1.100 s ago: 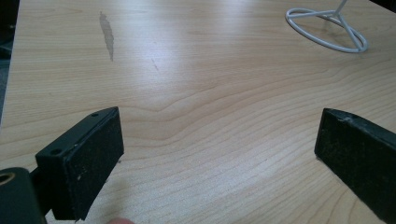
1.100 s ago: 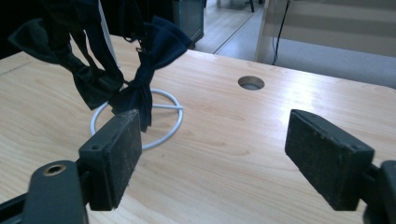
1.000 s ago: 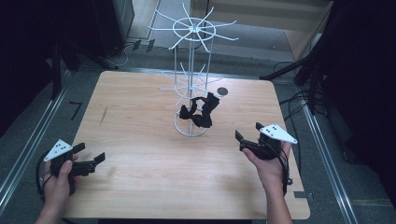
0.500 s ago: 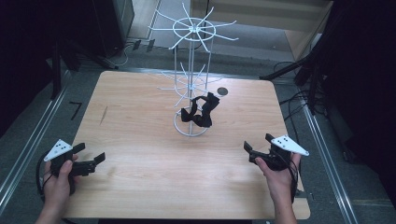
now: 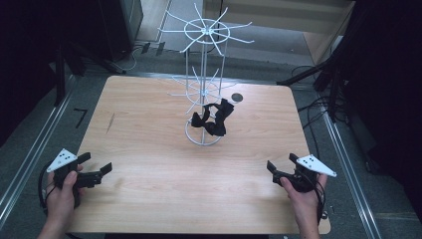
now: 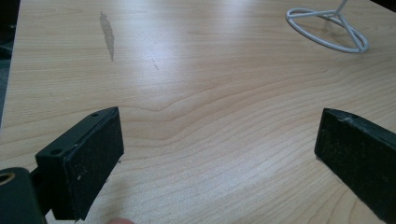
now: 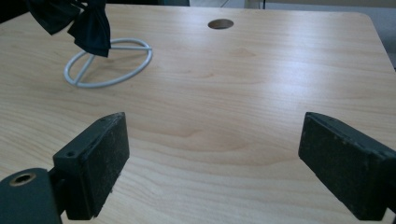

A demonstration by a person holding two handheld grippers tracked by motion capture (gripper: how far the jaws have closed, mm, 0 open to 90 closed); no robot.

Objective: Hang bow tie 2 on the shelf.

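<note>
High view shows both grippers, left (image 5: 97, 171) and right (image 5: 279, 168), wide open and empty near the table edge; approach the bows (image 5: 213, 118) on the rack (image 5: 204, 74) slowly.

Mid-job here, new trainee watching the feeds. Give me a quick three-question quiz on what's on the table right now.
1. True or false: the right gripper holds the black bow ties.
2. Where do the bow ties hang? A) top ring of the white wire rack B) lower hooks C) flat on the table
3. How do the left gripper's jaws stand?

Key: 1. False, its jaws are open and empty. 2. B. 3. Open, with nothing between them.
</note>
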